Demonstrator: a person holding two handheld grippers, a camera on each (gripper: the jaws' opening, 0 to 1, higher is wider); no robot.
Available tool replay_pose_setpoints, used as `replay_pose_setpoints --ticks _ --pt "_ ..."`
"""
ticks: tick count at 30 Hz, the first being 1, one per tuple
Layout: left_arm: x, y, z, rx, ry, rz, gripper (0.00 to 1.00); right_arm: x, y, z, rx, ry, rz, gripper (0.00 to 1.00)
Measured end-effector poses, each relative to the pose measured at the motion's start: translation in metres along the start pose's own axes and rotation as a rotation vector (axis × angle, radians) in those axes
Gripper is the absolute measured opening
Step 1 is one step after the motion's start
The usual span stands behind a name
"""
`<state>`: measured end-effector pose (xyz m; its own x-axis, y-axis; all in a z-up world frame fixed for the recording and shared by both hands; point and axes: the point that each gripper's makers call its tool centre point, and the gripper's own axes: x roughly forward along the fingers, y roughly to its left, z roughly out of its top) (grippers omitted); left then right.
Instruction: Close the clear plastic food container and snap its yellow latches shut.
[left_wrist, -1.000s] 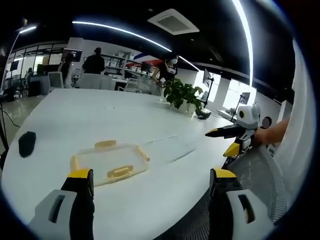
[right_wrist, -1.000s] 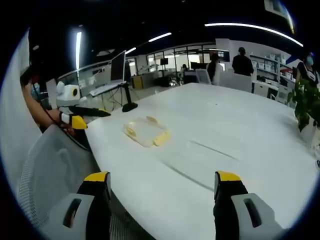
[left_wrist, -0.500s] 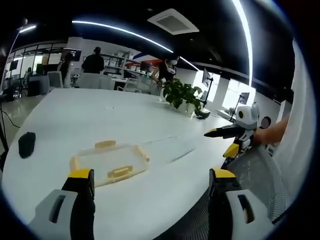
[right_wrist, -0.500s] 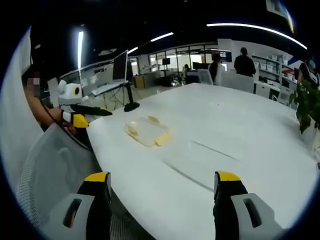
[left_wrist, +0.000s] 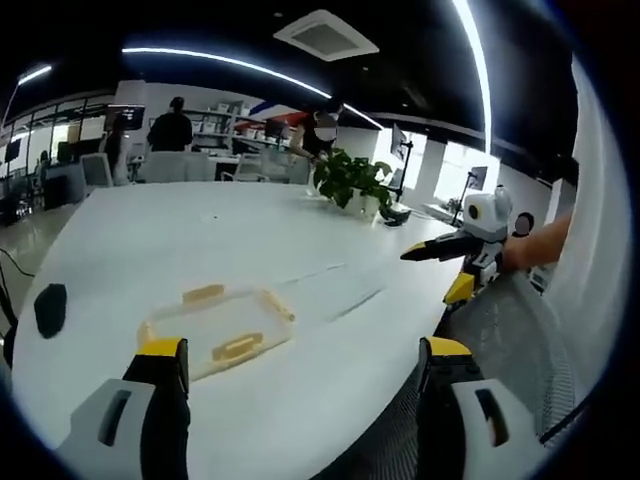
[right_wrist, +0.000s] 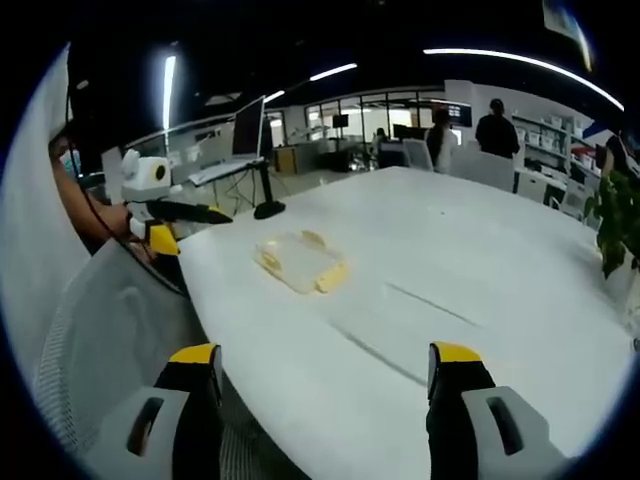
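**A:** Where does the clear plastic container (left_wrist: 222, 326) sit?

**B:** Flat on the white counter (left_wrist: 180, 240), ahead of the left gripper (left_wrist: 300, 362), nearer its left jaw than its right. Yellow latches (left_wrist: 238, 347) show along the container's edges. In the right gripper view the same container (right_wrist: 300, 262) lies farther off, well apart from the right gripper (right_wrist: 327, 367) and left of its centre line.

**A:** And the jaws?

**B:** Both pairs stand wide apart with nothing between them. The yellow-tipped jaws rise from the bottom of each view, and neither gripper touches the container.

**A:** Does either tool show in the other's camera?

**B:** Yes. The right gripper (left_wrist: 436, 250) comes in from the right side of the left gripper view, held in a hand (left_wrist: 520, 255) off the counter's edge, its dark jaws pointing toward the counter. The left gripper (right_wrist: 190, 213) comes in at the left of the right gripper view, beside the counter's near edge, held by a person (right_wrist: 70, 195).

**A:** What else is around?

**B:** A dark object (left_wrist: 50, 308) rests on the counter left of the container. A potted plant (left_wrist: 350, 180) stands at the far side. A monitor (right_wrist: 250, 130) on a stand sits beyond the counter, and people (left_wrist: 170, 128) stand in the office behind. A mesh chair back (right_wrist: 110, 340) lies below the counter's edge.
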<state>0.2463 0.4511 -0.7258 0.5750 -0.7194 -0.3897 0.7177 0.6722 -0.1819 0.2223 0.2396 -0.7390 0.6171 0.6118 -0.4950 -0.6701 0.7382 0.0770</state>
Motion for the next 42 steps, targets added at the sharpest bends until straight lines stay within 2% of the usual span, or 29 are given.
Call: replay_pose_setpoints --ticks 4,5,14,21,24,30,42 --pt "-0.001 0.002 0.001 0.0 -0.012 0.008 0.96 0.0 0.001 0.0 -0.009 0.002 0.002 0.85" --pt "-0.002 0.003 0.004 -0.005 -0.036 0.014 0.96 0.0 0.0 0.002 -0.019 -0.009 -0.005 0.85" --pt "-0.003 0.006 0.002 -0.017 -0.031 0.01 0.97 0.002 0.003 0.0 -0.016 0.002 0.012 0.85" --pt "-0.003 0.011 -0.007 -0.012 0.004 -0.002 0.95 0.011 0.009 0.005 -0.041 0.044 0.059 0.81" --pt "-0.003 0.016 -0.016 0.008 0.046 -0.012 0.94 0.021 0.014 0.006 -0.074 0.071 0.093 0.8" --pt "-0.004 0.019 -0.022 0.033 0.094 -0.044 0.9 0.035 0.02 0.005 -0.124 0.127 0.149 0.79" --pt "-0.003 0.038 -0.027 0.071 0.169 -0.072 0.84 0.061 0.022 0.011 -0.199 0.217 0.21 0.73"
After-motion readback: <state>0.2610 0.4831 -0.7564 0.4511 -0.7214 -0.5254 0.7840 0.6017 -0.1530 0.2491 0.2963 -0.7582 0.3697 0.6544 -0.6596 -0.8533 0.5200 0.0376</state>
